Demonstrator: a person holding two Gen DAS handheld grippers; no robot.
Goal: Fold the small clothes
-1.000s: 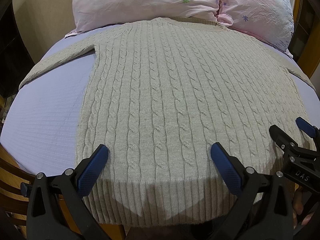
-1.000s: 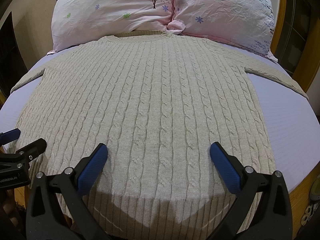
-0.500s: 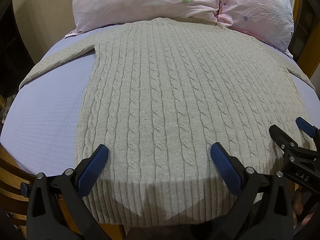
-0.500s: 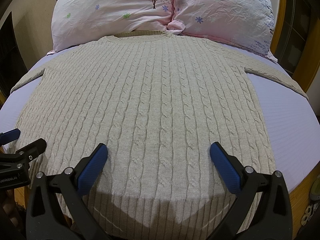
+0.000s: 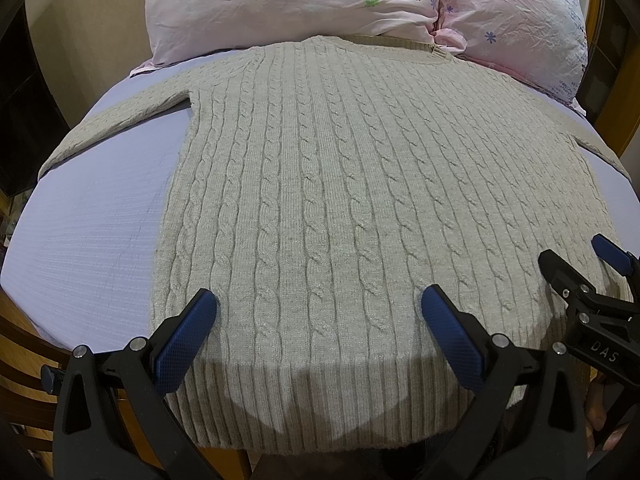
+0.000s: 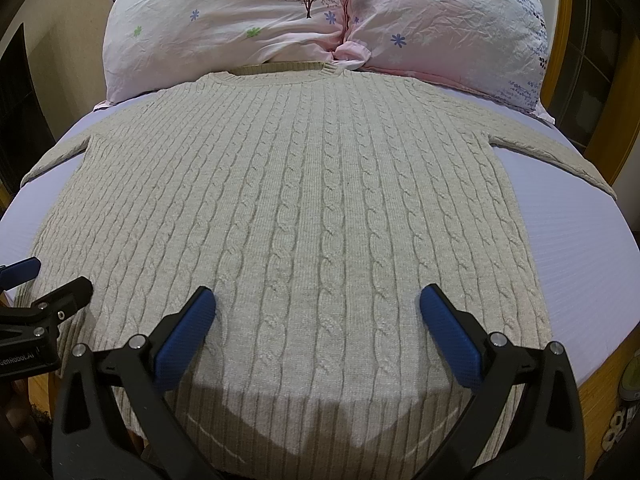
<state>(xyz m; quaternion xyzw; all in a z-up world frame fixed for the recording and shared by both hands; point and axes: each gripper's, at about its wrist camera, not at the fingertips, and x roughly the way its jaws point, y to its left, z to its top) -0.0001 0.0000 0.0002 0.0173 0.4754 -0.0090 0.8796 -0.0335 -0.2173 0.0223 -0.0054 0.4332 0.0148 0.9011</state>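
Your beige cable-knit sweater point(image 5: 340, 200) lies flat on the lavender ribbed bed point(image 5: 88, 240), collar at the crinkled pink pillows point(image 5: 280, 4). Your left hand-held gripper point(image 5: 319, 308) and right hand-held gripper point(image 6: 318, 304) hover splayed wide above its ribbed hem, gripping nothing.

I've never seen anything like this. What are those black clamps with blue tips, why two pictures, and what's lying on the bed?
Those clamps are hand-held grippers; a person holds one in each hand, and each carries a camera looking out along its fingers. One picture is from the left gripper, the other from the right gripper. Both are open and hold nothing. A beige cable-knit sweater lies spread flat on the lilac bedsheet, its collar near two pink floral pillows. Folding has not begun.
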